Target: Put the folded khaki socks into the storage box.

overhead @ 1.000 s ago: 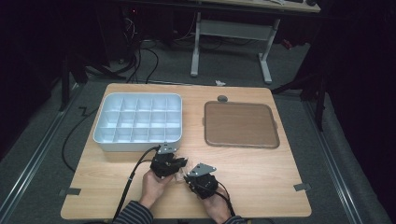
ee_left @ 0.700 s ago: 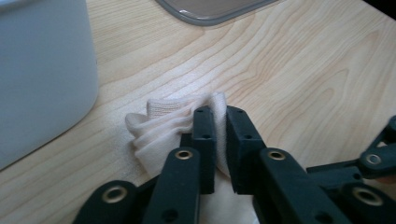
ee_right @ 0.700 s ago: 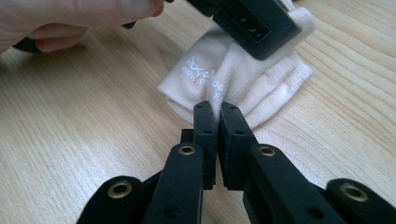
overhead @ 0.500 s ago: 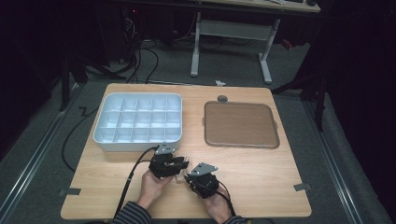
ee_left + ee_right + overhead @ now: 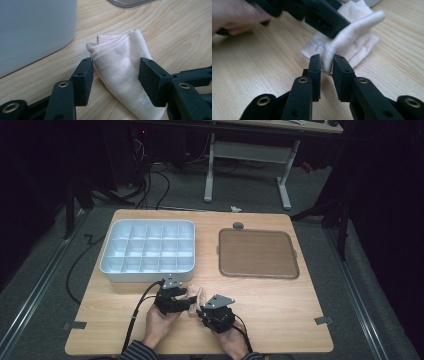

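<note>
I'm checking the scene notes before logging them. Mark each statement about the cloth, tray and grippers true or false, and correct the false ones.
1. The cream cloth lies on the wooden table. True.
2. The left gripper is clamped shut on the cloth. False: its jaws have just been opening and stand apart either side of the cloth.
3. The compartment tray holds small parts. False: its compartments look empty.
4. The brown mat lies right of the tray. True.

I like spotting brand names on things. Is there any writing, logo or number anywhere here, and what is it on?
Pale print on the folded cloth, near its lower corner between the left gripper jaws: too small and faint to read.
The same print in the right gripper view, on the cloth past the right gripper: blurred, unreadable.
Divided tray, brown mat, table: no writing to be seen.
</note>
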The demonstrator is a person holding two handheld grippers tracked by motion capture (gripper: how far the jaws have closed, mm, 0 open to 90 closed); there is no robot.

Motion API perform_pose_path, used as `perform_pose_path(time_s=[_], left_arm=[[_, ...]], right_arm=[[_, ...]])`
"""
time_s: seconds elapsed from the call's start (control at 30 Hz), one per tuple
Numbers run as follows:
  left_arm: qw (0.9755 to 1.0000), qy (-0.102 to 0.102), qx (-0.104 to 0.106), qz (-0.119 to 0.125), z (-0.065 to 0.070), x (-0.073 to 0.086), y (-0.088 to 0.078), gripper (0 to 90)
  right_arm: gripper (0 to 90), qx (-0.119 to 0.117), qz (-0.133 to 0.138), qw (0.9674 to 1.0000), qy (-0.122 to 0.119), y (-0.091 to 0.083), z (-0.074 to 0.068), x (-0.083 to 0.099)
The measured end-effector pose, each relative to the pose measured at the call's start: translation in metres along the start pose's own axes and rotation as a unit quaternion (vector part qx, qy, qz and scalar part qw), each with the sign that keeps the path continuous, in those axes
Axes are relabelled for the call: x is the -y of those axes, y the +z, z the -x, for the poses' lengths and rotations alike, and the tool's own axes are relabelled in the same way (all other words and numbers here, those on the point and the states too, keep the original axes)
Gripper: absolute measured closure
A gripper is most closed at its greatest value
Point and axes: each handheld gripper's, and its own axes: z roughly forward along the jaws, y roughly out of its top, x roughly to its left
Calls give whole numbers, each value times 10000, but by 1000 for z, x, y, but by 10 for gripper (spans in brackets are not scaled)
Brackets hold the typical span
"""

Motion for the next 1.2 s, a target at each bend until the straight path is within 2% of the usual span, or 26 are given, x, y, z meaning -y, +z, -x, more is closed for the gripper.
perform_pose_path(time_s=[0.1,0.23,0.3,0.4,0.5,0.87,0.97,1.03,1.13,1.2], left_arm=[[10000,48,-69,-13,1,0,1,461],[9999,77,-97,-49,2,0,3,466],[10000,32,-63,-58,1,1,4,468],[9999,35,-70,-78,1,1,4,472],[9999,27,-53,-120,0,2,7,471],[9999,-78,-47,-129,-2,1,7,441],[9997,-220,89,-20,-4,-1,3,393],[9996,-234,145,-16,-4,-3,1,371],[9997,-218,130,-38,-2,-4,1,349],[9994,-291,170,-41,-1,-7,4,333]], right_arm=[[782,30,166,9999,37,-9,1,-4],[821,58,292,9996,3,-12,1,-13],[857,175,161,9997,-99,-6,-1,-18],[883,239,-1,9997,-53,5,4,-16],[900,256,-50,9997,30,10,8,-11],[884,337,-8,9994,-35,10,8,-7],[846,333,131,9994,29,4,9,-5],[824,345,172,9992,47,1,10,-4],[810,342,260,9990,93,-3,12,-3],[785,343,372,9987,110,-10,15,0]])
